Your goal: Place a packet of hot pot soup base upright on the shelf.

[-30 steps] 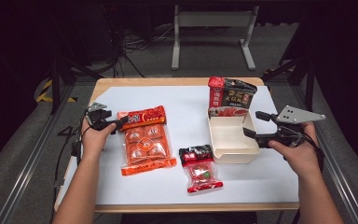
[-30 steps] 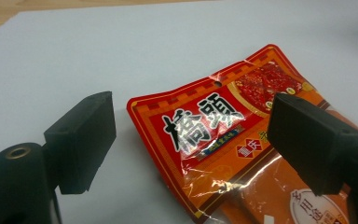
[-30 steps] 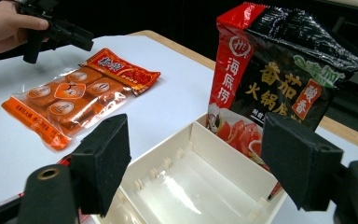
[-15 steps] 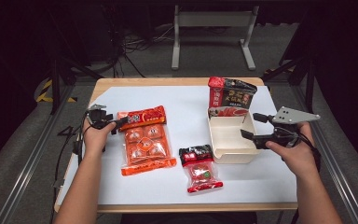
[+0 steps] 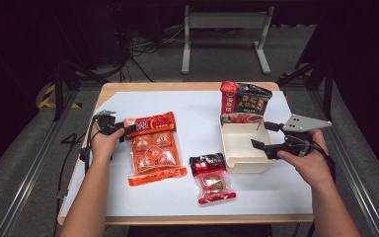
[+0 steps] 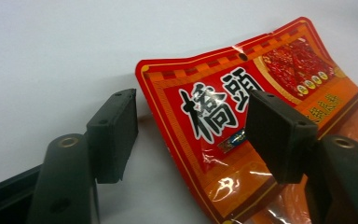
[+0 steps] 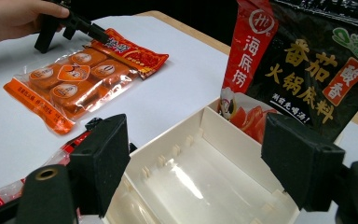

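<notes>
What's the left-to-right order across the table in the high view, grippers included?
Left gripper → orange snack bag → small red packet → cream box → right gripper. The black-and-red pouch stands behind the box, so its place is left out.

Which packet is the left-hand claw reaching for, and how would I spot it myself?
Start at the white table and look at its left half. The large orange packet lies flat there, its red top edge between the open left gripper. It is the biggest packet, with round orange pieces visible through its clear front.
</notes>
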`<move>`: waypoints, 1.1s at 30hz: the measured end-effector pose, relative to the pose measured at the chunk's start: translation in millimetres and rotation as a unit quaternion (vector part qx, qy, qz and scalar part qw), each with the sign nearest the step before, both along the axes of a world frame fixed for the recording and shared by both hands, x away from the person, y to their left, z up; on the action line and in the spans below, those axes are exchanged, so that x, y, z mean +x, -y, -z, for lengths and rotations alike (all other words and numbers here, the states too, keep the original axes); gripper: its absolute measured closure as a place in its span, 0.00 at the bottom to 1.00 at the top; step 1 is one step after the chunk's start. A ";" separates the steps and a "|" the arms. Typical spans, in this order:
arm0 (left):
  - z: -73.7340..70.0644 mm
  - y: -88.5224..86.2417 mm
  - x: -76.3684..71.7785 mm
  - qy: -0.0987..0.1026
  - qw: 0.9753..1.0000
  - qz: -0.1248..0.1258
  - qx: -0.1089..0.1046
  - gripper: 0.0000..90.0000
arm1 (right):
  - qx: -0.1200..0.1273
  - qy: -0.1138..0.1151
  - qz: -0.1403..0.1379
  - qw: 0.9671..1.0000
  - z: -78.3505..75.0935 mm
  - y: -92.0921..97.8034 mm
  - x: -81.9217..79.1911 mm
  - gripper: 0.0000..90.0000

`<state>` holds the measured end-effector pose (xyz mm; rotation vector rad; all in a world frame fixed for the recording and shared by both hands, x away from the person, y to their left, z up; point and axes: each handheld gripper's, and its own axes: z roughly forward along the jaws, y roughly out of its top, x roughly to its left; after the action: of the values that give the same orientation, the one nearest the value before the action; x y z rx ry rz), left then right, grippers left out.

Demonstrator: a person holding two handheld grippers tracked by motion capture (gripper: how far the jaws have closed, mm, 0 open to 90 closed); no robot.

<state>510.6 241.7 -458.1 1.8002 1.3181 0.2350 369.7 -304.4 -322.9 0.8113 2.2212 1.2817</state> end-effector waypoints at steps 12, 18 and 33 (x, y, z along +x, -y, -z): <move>0.7 6.1 -0.5 -0.016 1.000 -0.011 -0.007 0.87 | -0.001 -0.003 -0.005 1.000 2.7 -4.4 2.7 0.26; -1.7 6.5 -2.4 -0.005 1.000 -0.001 0.002 0.93 | -0.002 -0.002 0.000 1.000 2.8 -3.2 3.2 0.26; -3.8 8.8 -3.4 -0.009 1.000 -0.001 0.003 1.00 | -0.002 0.002 -0.004 1.000 1.8 -4.4 3.1 0.28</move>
<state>507.2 233.0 -454.3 1.8102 1.3332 0.2254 372.8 -300.0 -324.7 0.7983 2.2247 1.2799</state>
